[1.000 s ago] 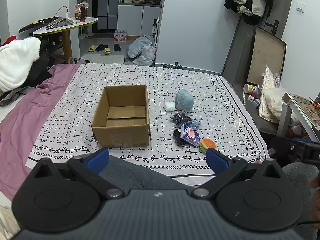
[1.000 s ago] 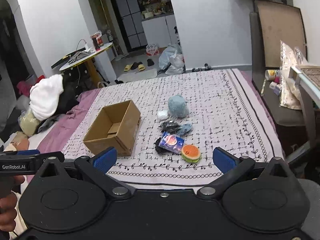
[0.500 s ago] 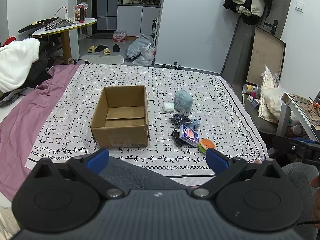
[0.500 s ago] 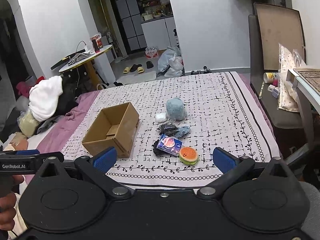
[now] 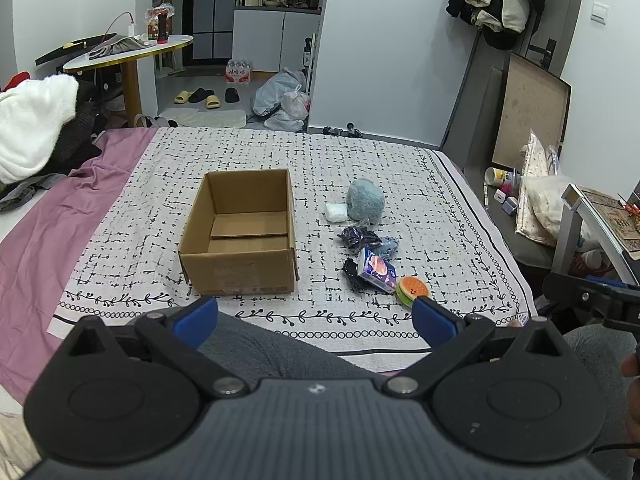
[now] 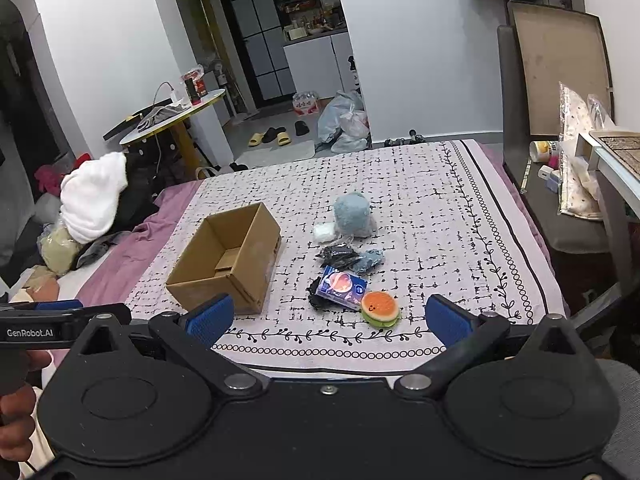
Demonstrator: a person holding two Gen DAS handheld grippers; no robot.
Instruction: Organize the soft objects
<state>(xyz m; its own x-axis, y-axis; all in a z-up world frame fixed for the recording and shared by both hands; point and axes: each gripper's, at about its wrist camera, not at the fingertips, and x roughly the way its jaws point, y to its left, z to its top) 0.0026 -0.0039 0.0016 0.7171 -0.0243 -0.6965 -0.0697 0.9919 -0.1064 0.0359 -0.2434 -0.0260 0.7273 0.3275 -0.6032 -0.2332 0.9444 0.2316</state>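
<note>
An open, empty cardboard box [image 5: 240, 236] [image 6: 228, 264] stands on the patterned blanket. To its right lie soft things in a row: a fluffy blue ball [image 5: 365, 201] [image 6: 352, 216], a small white pack [image 5: 335, 212], a black bag [image 5: 358, 238], a blue tissue pack [image 5: 377, 270] [image 6: 342, 286] and an orange burger toy [image 5: 412, 290] [image 6: 380, 308]. My left gripper [image 5: 316, 320] is open and empty, near the bed's front edge. My right gripper [image 6: 330, 318] is open and empty, just short of the burger toy.
The patterned blanket [image 5: 420, 184] covers a bed with a purple sheet [image 5: 48, 216] at the left. A white bundle of clothes [image 5: 32, 128] lies far left. A chair [image 6: 560, 208] and a desk edge [image 5: 600, 216] stand at the right.
Both grippers have drifted slightly forward toward the objects; the box and soft things have not moved. Both stay open.
</note>
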